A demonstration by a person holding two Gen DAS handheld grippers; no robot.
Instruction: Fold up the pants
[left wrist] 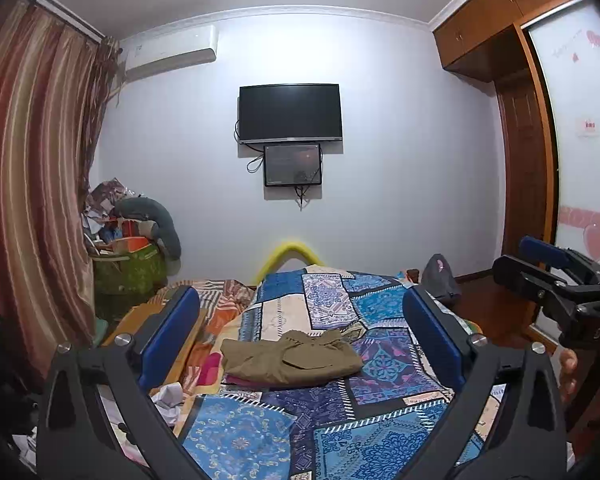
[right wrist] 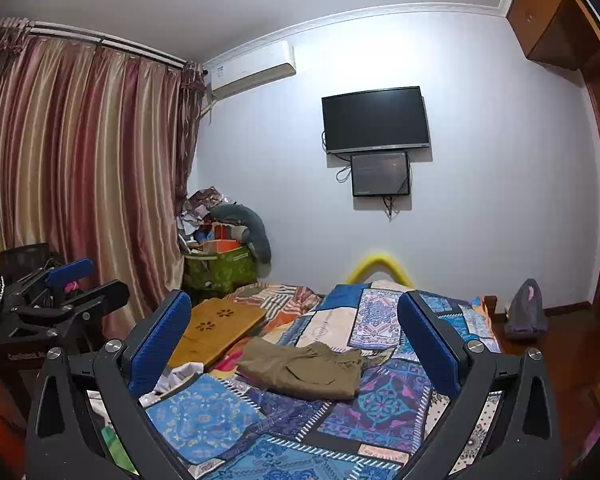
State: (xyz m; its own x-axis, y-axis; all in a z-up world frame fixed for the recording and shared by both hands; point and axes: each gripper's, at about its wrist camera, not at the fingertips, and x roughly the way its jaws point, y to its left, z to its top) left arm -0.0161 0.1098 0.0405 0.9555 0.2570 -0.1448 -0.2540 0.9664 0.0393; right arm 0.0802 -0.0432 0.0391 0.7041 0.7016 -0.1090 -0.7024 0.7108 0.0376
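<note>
In the left wrist view the left gripper [left wrist: 300, 336] fills the near edge from 7 to 5 o'clock, its blue-padded fingers [left wrist: 170, 332] spread wide with nothing between them. The right gripper [right wrist: 296, 338] stands the same way in its own view — jaws wide apart, empty, raised above the bed. Each one shows in the other's camera: the right gripper at 3 o'clock of the left view, the left gripper at 9 o'clock of the right view.

Just past the fingertips lies the patchwork bedspread [left wrist: 376, 364] in blues, cream and purple. On it, near the centre of both views, rest the olive-brown pants [left wrist: 292, 358], folded into a compact bundle — touched by neither gripper. A crumpled white cloth [right wrist: 180, 376] lies at 8 o'clock of the pants, and a wooden lap tray [right wrist: 216, 330] at 10 o'clock.

Farther off, a yellow curved rail [left wrist: 288, 254] rises at the bed's end at 12 o'clock, with a green box of clutter [left wrist: 130, 268] at 10 o'clock by the striped curtains [left wrist: 32, 168]. On the far wall hang a dark television [left wrist: 290, 112], a smaller screen [left wrist: 292, 166] beneath it and an air conditioner [left wrist: 172, 54] at 11 o'clock.
</note>
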